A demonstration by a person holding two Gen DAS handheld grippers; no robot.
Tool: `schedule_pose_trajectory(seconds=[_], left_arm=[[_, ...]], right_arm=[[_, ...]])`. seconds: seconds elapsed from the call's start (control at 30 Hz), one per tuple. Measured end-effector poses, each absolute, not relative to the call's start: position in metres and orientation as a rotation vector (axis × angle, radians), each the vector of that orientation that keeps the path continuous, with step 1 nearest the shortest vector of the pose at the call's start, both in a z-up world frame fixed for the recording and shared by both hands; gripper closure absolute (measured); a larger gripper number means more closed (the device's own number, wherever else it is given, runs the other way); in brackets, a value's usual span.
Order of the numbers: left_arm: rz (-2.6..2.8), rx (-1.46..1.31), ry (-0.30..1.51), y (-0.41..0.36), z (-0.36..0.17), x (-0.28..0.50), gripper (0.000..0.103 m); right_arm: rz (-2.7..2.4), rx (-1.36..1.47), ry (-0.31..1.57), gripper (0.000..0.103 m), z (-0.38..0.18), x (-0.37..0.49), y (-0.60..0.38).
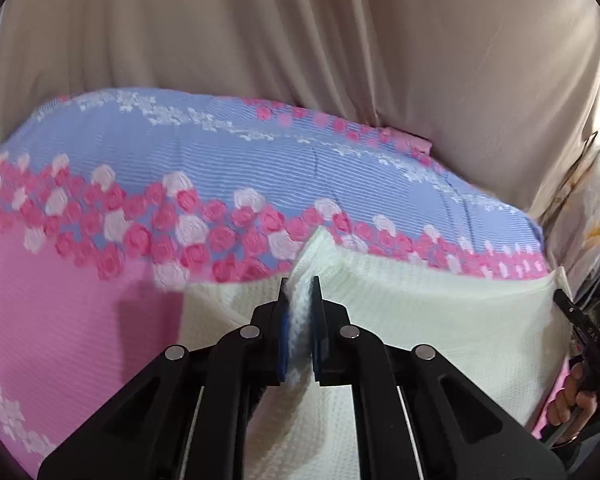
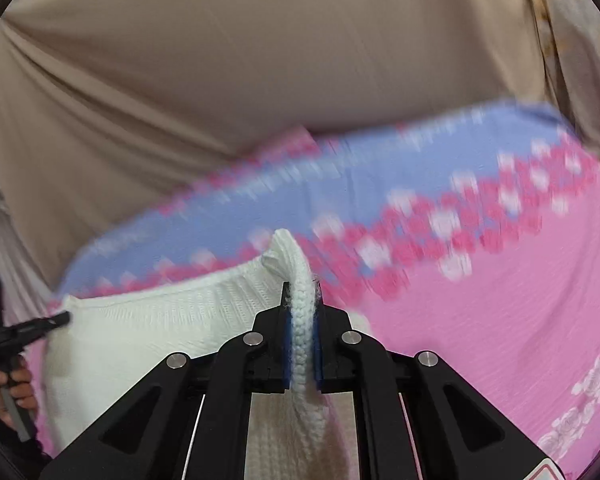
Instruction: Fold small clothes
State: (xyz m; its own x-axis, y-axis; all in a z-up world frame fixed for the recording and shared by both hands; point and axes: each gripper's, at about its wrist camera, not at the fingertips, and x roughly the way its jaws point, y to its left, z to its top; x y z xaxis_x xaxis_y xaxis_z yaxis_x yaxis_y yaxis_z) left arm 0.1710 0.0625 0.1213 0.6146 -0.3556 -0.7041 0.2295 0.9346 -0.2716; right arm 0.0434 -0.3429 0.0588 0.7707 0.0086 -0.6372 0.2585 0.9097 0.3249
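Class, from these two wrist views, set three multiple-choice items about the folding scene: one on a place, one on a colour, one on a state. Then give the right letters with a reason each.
1. Where does the white knitted garment lie?
A. on the flowered bedspread
B. on a wooden floor
C. in a basket

2. What colour is the curtain behind the bed?
A. green
B. beige
C. black

3. What is the state of the left gripper and the right gripper?
A. both open
B. one open
C. both shut on the garment

Answers: 1 A, pink and blue bedspread shows all round the garment. 2 B, beige folds fill the background. 3 C, knit fabric is pinched between each pair of pads.
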Motion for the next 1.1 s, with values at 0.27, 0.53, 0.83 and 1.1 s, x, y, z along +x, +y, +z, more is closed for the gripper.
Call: schedule_pose_trajectory(seconds=[0.27, 0.53, 0.83, 1.1], left_arm=[[-0.273, -0.135, 0.970, 0.068, 0.057, 0.193, 0.095], [-0.256, -0.102, 0.927, 0.071, 0.072, 0.177, 0.088], [-0.403, 0.094, 0.841, 0.002, 0.111, 0.070, 0.070], [-0.326, 0.105, 0.973, 0.038, 0.059, 0.045, 0.069]], right_arm=[[-0.152, 0.432, 0.726, 0.097, 0.044, 0.052, -0.350], [-0.224, 0.266, 0.668, 0.082, 0.082, 0.021, -0.314], [0.246, 0.083, 0.868, 0.086, 0.057, 0.017, -0.148], [0.060, 0.156, 0.906, 0.092, 0.031, -0.042, -0.230]])
